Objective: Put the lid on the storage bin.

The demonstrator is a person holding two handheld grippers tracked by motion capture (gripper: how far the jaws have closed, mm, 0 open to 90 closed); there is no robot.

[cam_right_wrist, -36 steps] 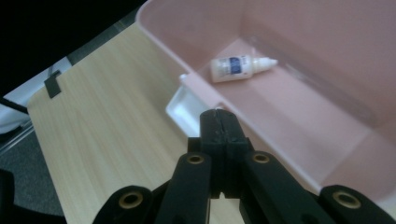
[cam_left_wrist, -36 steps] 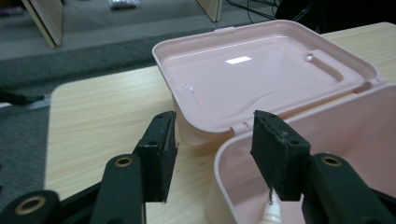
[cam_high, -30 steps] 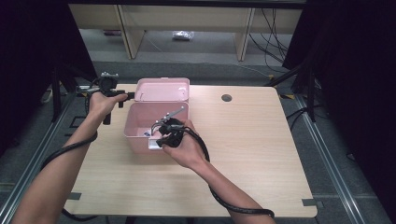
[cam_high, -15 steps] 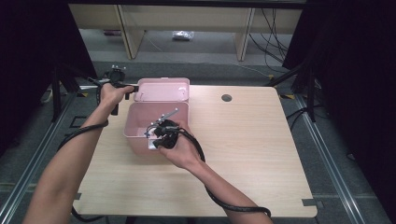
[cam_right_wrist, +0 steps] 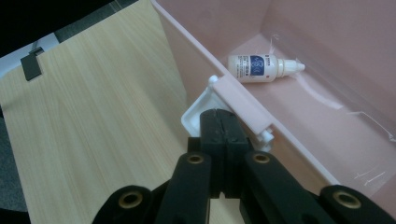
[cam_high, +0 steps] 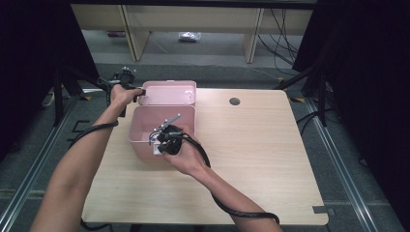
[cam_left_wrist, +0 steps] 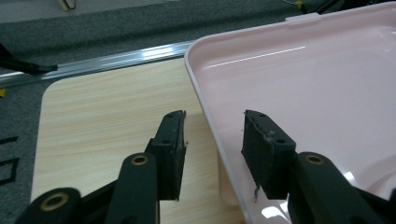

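A pink box (cam_high: 140,129) stands open on the table, its lid (cam_high: 169,93) laid back on the far side. In the left gripper view my left gripper (cam_left_wrist: 212,116) straddles the lid's (cam_left_wrist: 303,79) left rim, one jaw over the table and one over the lid's inside. Its jaws have just been closing and still stand apart from the rim. From above, the left gripper (cam_high: 140,92) sits at the lid's left edge. My right gripper (cam_right_wrist: 218,114) is shut on the white latch (cam_right_wrist: 196,112) at the box's front wall (cam_right_wrist: 243,100). A small white bottle (cam_right_wrist: 257,67) lies inside.
The wooden table (cam_high: 251,159) has a round cable hole (cam_high: 234,101) behind the box to the right. Its left edge (cam_left_wrist: 42,121) lies close to my left gripper, with a metal floor rail (cam_left_wrist: 116,58) beyond. Both cables trail back along the forearms.
My left hand has moved right, from the table's left edge to the lid's left rim, and its jaws have narrowed. The right hand has stayed on the latch.
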